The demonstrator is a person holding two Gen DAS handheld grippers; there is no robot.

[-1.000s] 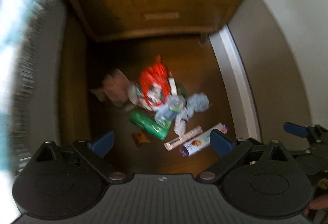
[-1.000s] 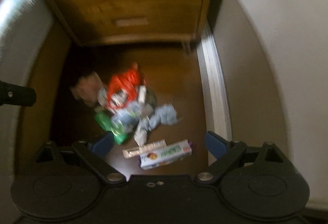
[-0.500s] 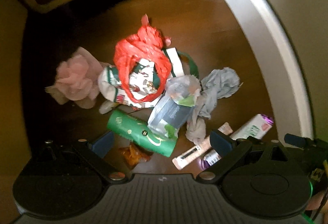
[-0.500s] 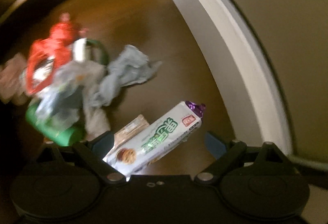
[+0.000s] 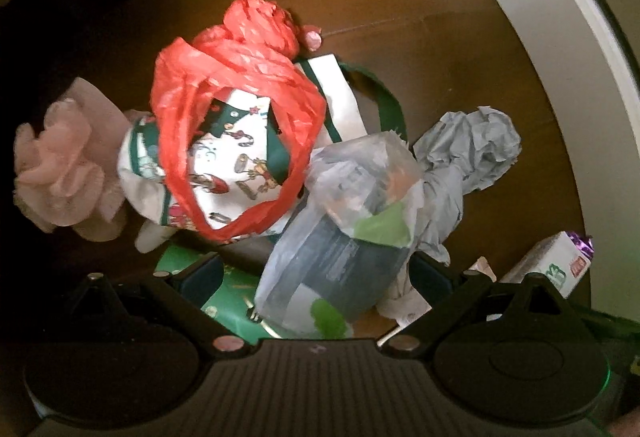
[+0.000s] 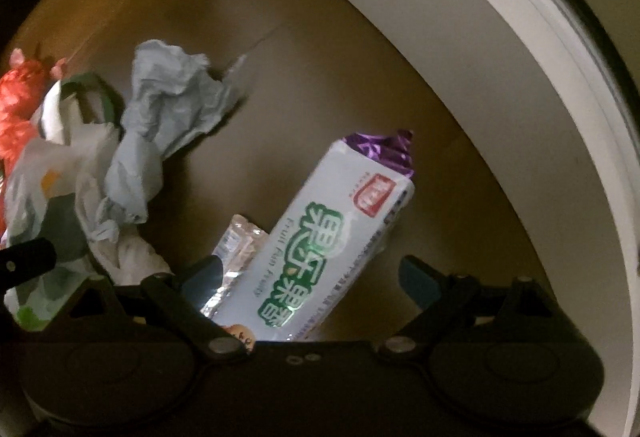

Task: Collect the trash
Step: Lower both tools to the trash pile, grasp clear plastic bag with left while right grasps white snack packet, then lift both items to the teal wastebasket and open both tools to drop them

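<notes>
A heap of trash lies on the brown wooden floor [image 5: 440, 49]. In the left wrist view a red plastic bag [image 5: 240, 77] drapes over a printed white-and-green wrapper [image 5: 232, 165]. A clear bag holding a dark package [image 5: 344, 237] sits between the fingers of my open left gripper [image 5: 316, 277], with a green wrapper [image 5: 232, 293] beneath. In the right wrist view a white biscuit pack with a purple end [image 6: 320, 245] lies between the fingers of my open right gripper [image 6: 312, 277], beside a small clear sachet [image 6: 236, 249].
A pink crumpled tissue [image 5: 64, 165] lies left of the heap, and grey crumpled paper [image 5: 472, 157] [image 6: 160, 117] to its right. A white baseboard [image 5: 560, 37] [image 6: 500, 77] curves along the right side. Dark furniture edges the top of the left wrist view.
Both grippers have dropped much closer to the floor. The clear bag now sits between the left fingers and the biscuit pack between the right fingers. The trash itself has not moved.
</notes>
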